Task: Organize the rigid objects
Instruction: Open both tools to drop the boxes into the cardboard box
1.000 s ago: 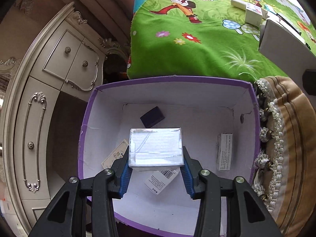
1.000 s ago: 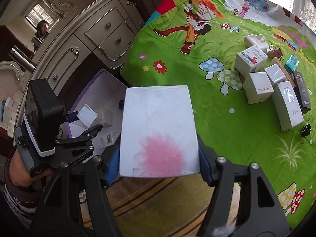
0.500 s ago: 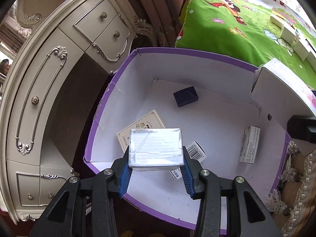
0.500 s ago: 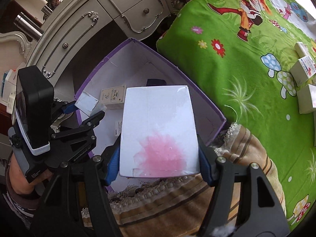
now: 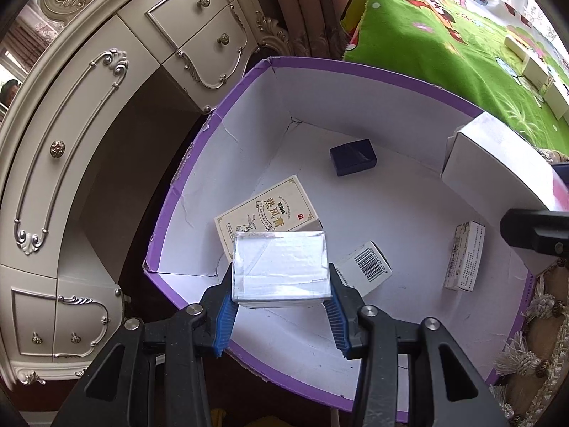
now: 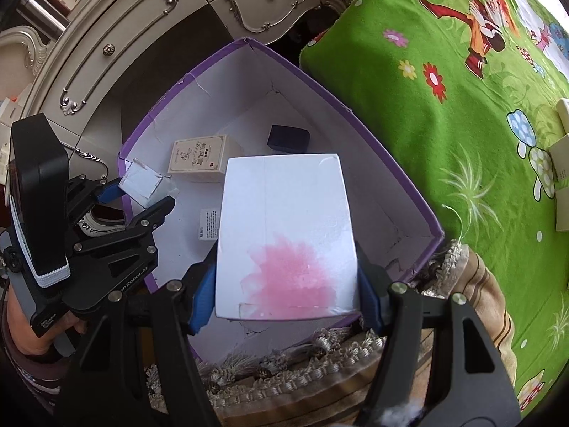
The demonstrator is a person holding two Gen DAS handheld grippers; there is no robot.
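**Two boxes held over the purple bin, both not yet released**

The left gripper [image 5: 281, 306] is closed on a small silver-white box [image 5: 279, 267], its blue pads pressing the two short sides. It holds the box above the near corner of the purple storage box [image 5: 373, 74], over the white floor. The right gripper [image 6: 286, 302] is clamped on a larger white box with a pink stain [image 6: 284, 235], which hangs above the near side of the same bin.

Inside the bin there lie already a cream carton with Chinese print [image 5: 266, 213], a dark blue box [image 5: 352, 156], a barcode box [image 5: 366, 265] and a narrow white carton [image 5: 464, 256]. More cartons wait on the green play mat [image 6: 462, 124], well apart from the bin.

Risks, as I judge them:

- If the left jaws open here, the silver-white box will probably land on the edge of the cream carton, just below it, and come to rest tilted.
- The two grippers work close together (in the left view the stained box already reaches in from the right), so a careless move could knock one box against the other gripper.
- The stained box is wide and is held only at its lower end; a fast swing could make it rotate in the pads.
- The bin wall is thin cardboard with creases, and a bump on the rim could bend it.
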